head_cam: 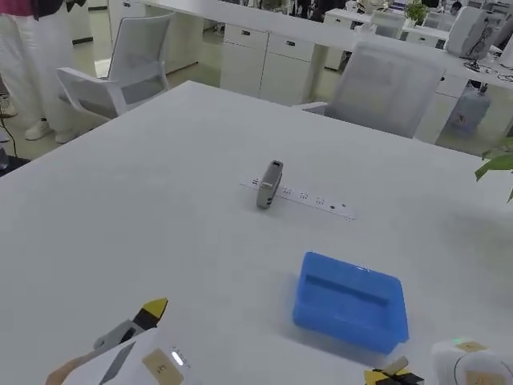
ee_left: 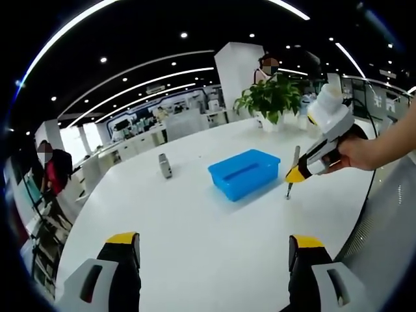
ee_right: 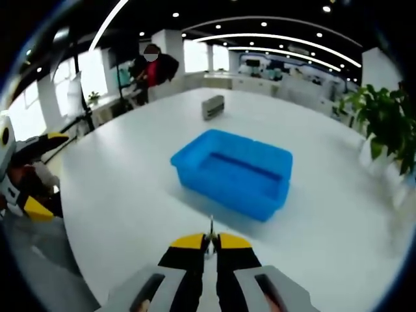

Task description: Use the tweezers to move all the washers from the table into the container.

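Working over white desk (head_cam: 160, 200); noting blue container (ee_right: 231, 169) sitting straight ahead of right hand-held gripper (ee_right: 209, 242), near, long axis running crosswise to the jaws' line; judging that side nearer than left hand-held gripper (ee_left: 214, 244), standing released, holding nothing; right clenching tweezers (ee_right: 210, 226), tips pointing forward toward container; failing to make out washers, too small to tell.

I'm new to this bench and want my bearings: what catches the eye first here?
The bright blue container sits on the white table, right of centre in the head view. The right claw is shut on thin tweezers beside it, and the left claw hangs open with jaws wide apart. Farther back a grey adapter stands on a power strip.
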